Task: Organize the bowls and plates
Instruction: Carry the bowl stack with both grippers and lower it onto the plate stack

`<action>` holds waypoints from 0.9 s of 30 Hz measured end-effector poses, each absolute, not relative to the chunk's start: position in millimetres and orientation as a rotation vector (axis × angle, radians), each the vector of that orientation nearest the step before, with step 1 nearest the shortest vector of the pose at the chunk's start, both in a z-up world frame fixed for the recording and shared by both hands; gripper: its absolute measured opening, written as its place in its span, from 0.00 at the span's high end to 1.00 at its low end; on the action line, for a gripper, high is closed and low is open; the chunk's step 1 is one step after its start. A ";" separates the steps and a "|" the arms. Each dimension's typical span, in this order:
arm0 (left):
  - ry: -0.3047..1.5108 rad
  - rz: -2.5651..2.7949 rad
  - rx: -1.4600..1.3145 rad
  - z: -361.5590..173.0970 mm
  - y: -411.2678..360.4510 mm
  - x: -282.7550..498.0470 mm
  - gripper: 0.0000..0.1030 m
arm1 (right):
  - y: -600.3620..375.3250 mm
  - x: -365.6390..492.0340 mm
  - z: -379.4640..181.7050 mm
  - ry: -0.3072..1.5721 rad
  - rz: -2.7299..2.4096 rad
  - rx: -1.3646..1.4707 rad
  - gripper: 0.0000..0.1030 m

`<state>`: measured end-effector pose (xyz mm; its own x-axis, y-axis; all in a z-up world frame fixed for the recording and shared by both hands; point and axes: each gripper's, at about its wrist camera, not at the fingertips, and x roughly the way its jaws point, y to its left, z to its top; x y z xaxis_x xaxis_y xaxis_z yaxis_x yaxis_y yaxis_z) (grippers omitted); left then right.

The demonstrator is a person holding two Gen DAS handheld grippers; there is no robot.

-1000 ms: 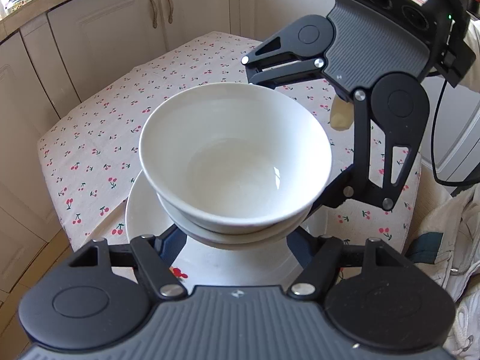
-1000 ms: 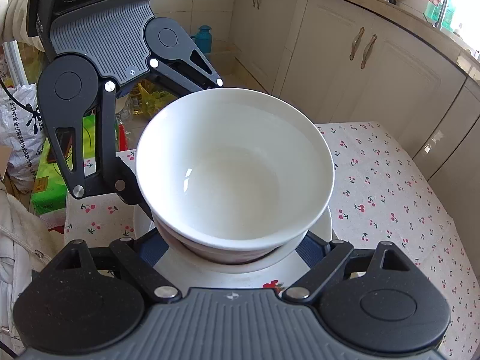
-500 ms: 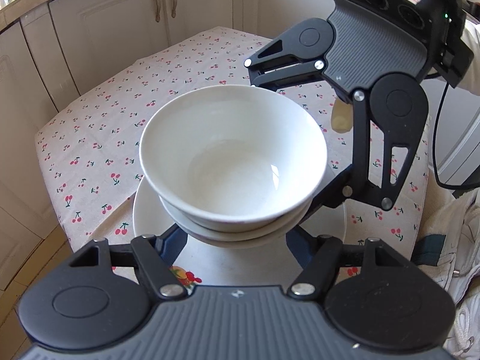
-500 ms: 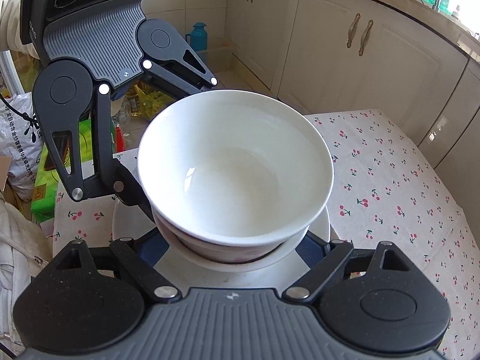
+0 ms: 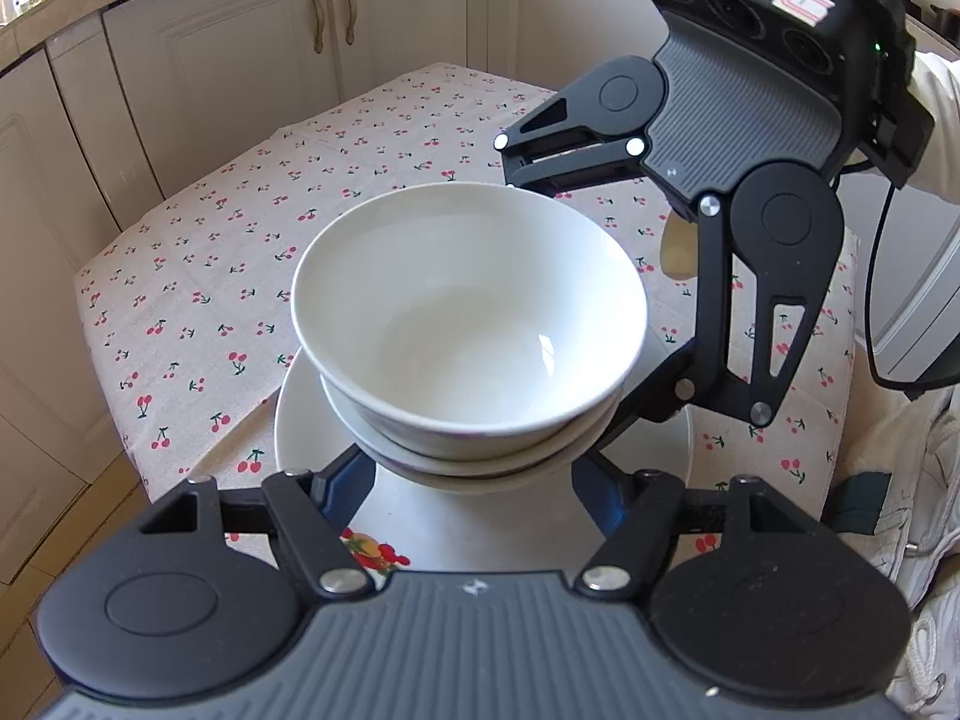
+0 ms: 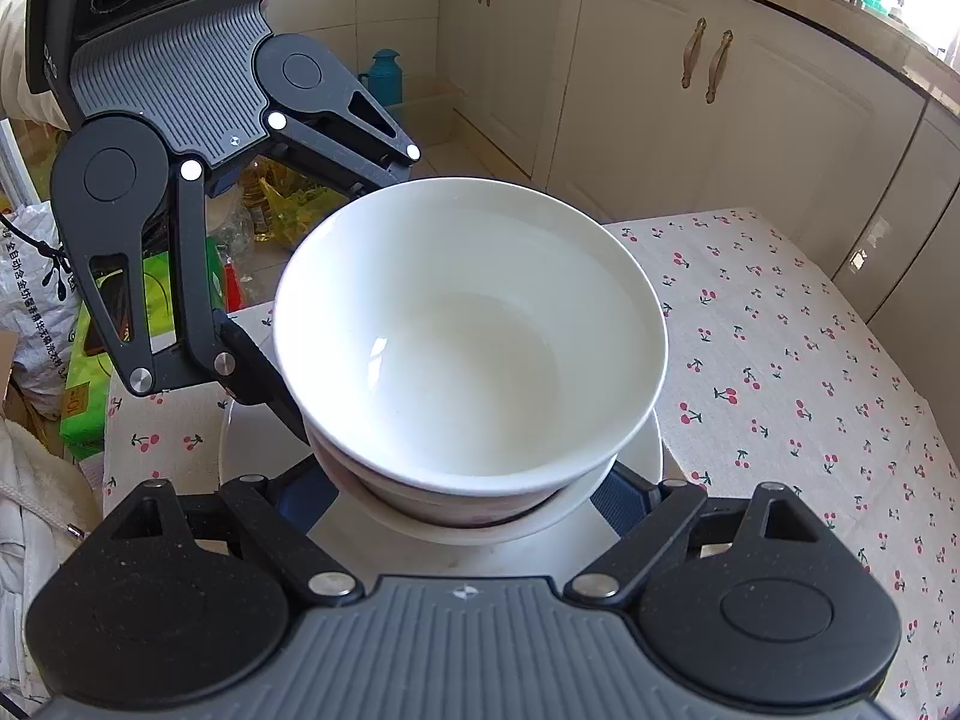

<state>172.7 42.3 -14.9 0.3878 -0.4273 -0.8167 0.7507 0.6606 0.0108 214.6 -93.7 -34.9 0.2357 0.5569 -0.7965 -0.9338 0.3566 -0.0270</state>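
I hold a stack of 2 white bowls [image 5: 468, 324] between both my tools, 1 bowl nested inside the other, above a white plate [image 5: 312, 420] that lies on the cherry-print tablecloth [image 5: 210, 276].

My left gripper [image 5: 471, 480] has its 2 blue-padded fingers [image 5: 345, 480] set on either side of the lower bowl, low under its flare. They sit tight against the bowl's sides, so I read this gripper as clamped on the stack, though the rim hides the actual contact.

My right gripper [image 6: 474, 498] comes at the same stack from the opposite side. Its jaws stand wider, 1 pad at each flank of the lower bowl, just under the upper bowl's rim, and it too looks closed on the stack. From the left wrist view 1 of its black fingers [image 5: 636, 408] runs in under the bowls' right side, and the other reaches the far rim.

The plate shows a small fruit picture [image 5: 372, 552] near its near edge. Whether the lower bowl's foot touches the plate I cannot tell. Cream cabinet doors [image 5: 270, 60] stand behind the table.
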 end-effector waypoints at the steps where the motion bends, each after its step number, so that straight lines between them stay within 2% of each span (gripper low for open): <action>1: 0.892 -0.776 0.412 -15.1 42.3 172.8 0.30 | -93.3 214.2 -34.7 0.787 1.101 -0.578 0.10; 15: 0.867 -0.764 0.421 -15.9 42.8 168.5 0.30 | -94.1 210.9 -34.9 0.776 1.085 -0.584 0.10; 18: 0.858 -0.757 0.422 -15.3 41.3 165.2 0.26 | -94.2 209.2 -35.0 0.774 1.067 -0.580 0.09; 21: 0.836 -0.753 0.419 -13.8 41.4 159.8 0.17 | -97.0 207.8 -31.2 0.761 1.050 -0.557 0.03; 27: 0.795 -0.716 0.439 -10.1 39.6 145.9 0.11 | -103.6 200.2 -24.5 0.750 1.010 -0.548 0.02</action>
<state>145.9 39.6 -10.1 0.4888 -0.4110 -0.7695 0.7228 0.6847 0.0934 200.2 -103.6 -24.5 0.3249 0.5467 -0.7717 -0.8969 0.4369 -0.0680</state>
